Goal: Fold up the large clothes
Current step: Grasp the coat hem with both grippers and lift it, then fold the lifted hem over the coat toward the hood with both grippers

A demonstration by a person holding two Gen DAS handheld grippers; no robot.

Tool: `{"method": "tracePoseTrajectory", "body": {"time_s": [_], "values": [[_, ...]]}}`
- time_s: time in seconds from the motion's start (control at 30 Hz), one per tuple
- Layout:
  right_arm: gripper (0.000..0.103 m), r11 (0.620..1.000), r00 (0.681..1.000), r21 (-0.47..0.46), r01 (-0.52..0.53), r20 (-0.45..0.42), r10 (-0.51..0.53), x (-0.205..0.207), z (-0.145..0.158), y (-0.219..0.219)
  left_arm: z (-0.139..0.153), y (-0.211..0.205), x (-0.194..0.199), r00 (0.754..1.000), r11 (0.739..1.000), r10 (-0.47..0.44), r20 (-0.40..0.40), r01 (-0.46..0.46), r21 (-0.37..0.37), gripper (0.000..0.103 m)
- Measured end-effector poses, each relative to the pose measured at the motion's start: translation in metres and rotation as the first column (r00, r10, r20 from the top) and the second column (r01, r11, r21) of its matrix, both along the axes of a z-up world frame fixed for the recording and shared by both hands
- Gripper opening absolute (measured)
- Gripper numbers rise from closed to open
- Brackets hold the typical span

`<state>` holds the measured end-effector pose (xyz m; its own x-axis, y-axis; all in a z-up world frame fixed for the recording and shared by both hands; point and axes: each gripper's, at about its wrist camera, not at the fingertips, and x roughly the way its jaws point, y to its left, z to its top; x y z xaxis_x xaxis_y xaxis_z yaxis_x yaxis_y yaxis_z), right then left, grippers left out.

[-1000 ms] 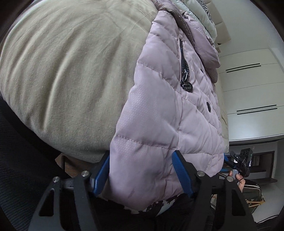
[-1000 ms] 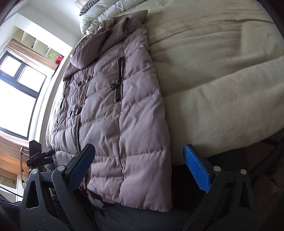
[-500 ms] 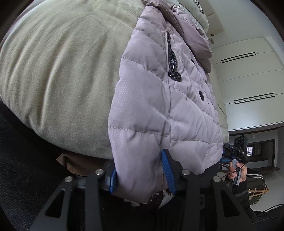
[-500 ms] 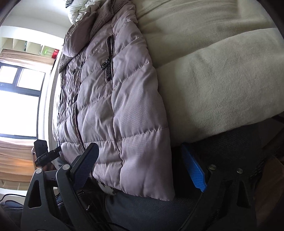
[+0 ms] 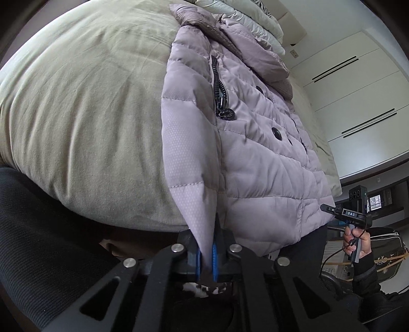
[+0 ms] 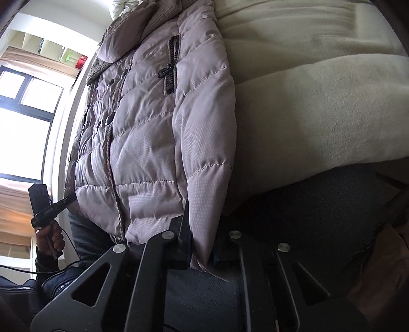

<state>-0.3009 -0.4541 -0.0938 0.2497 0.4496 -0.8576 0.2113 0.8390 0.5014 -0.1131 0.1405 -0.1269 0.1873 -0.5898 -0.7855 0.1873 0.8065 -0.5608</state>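
Evidently caught at the very start of the fold. Found the quilted jacket (image 5: 255,153) spread front-up and buttoned on the bed (image 5: 76,115), with its hem (image 5: 276,229) at the near edge of the mattress. Saw no lengthwise fold made yet.

Found the left tongs (image 5: 205,258) pinched almost fully together on one bottom corner of that hem, with a peak of fabric drawn up between them. Found the right tongs (image 6: 202,247) clamped just as narrowly on the opposite bottom corner, with cloth pulled into a ridge there too. Counted both grips as done, then, and nothing more.

Judged the rest as left to do: lifting the hem, carrying it toward the collar (image 5: 255,51) to halve the length, laying it down squarely, then smoothing and perhaps folding once again. Could not make out the sleeves in either view, nor tell whether tucked underneath or absent.

Read the long axis as running straight away from both cameras, from hem to collar. Placed the collar end at the far side, near the pillows (image 5: 255,23). Noted the pocket zip (image 5: 219,94) lying roughly along that same line, and the hem lying across it, spanned corner to corner by the two grips.
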Motion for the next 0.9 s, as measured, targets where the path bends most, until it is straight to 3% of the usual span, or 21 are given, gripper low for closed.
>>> {"method": "tracePoseTrajectory", "body": {"time_s": [0.17,0.3,0.37,0.43,0.5,0.63,0.77,0.9], "values": [[0.007,1.000,1.000,-0.008,-0.008,0.024,0.008,-0.019,0.022,0.005,0.017,0.006,-0.015,0.999,0.999,-0.044,0.008,0.044,-0.010,0.006],[0.007,0.999,1.000,0.030,-0.014,0.024,0.014,-0.036,0.035,0.003,0.023,0.013,-0.030,0.995,0.995,-0.095,-0.036,0.094,-0.031,0.006],[0.007,0.997,0.999,0.079,0.003,0.045,-0.006,-0.043,0.046,0.003,0.027,0.020,-0.034,0.995,0.992,-0.090,-0.050,0.085,-0.095,0.006],[0.007,0.990,0.994,0.136,0.019,0.103,-0.033,-0.045,0.061,0.002,0.037,0.029,-0.029,0.997,0.977,-0.058,-0.044,0.048,-0.208,0.006],[0.007,0.982,0.984,0.183,0.041,0.162,-0.071,-0.037,0.077,-0.004,0.052,0.038,-0.014,1.000,0.946,-0.001,-0.022,-0.007,-0.324,0.007],[0.007,0.967,0.949,0.249,0.059,0.287,-0.132,0.006,0.119,-0.014,0.092,0.045,0.027,0.993,0.879,0.101,0.061,-0.061,-0.473,0.009],[0.007,0.945,0.891,0.315,0.090,0.398,-0.217,0.061,0.157,-0.017,0.118,0.052,0.080,0.970,0.767,0.232,0.069,-0.139,-0.626,0.009],[0.007,0.934,0.825,0.330,0.138,0.484,-0.293,0.115,0.188,-0.037,0.134,0.053,0.135,0.925,0.675,0.374,0.072,-0.219,-0.705,0.008]]}}
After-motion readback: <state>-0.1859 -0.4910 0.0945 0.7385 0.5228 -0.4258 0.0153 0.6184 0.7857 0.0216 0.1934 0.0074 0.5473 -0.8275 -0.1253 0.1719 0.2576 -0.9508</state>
